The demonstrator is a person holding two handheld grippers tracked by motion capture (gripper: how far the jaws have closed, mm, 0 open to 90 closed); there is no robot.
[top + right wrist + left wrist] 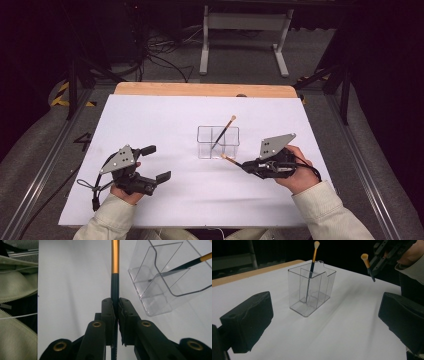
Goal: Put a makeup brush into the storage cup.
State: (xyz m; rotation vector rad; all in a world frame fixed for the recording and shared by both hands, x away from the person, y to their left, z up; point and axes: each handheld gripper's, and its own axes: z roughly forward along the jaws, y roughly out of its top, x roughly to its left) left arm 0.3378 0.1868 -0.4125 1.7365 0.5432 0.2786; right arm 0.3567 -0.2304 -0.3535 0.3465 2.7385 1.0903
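A clear divided holder (218, 142) (312, 287) (165, 282) stands mid-table on the white sheet (165, 120). One black-and-orange makeup brush (225, 131) (313, 257) (200, 260) leans inside it, bristles up. My right gripper (246, 166) (115, 305) hovers just right of the holder, shut on the black handle of a second brush (227, 158) (115, 270) whose bristle end points toward the holder. From the left gripper view that held brush (367, 265) hangs above the table beside the right gripper (384, 255). My left gripper (156, 162) (324, 317) rests open at the left, nothing between its fingers.
The wooden table edge (200, 89) runs along the back of the sheet. Beyond it stand a white metal frame (245, 30) and loose cables (160, 55) on the floor. Metal rails (40, 165) flank the table. Light sleeves (330, 215) come in from the bottom.
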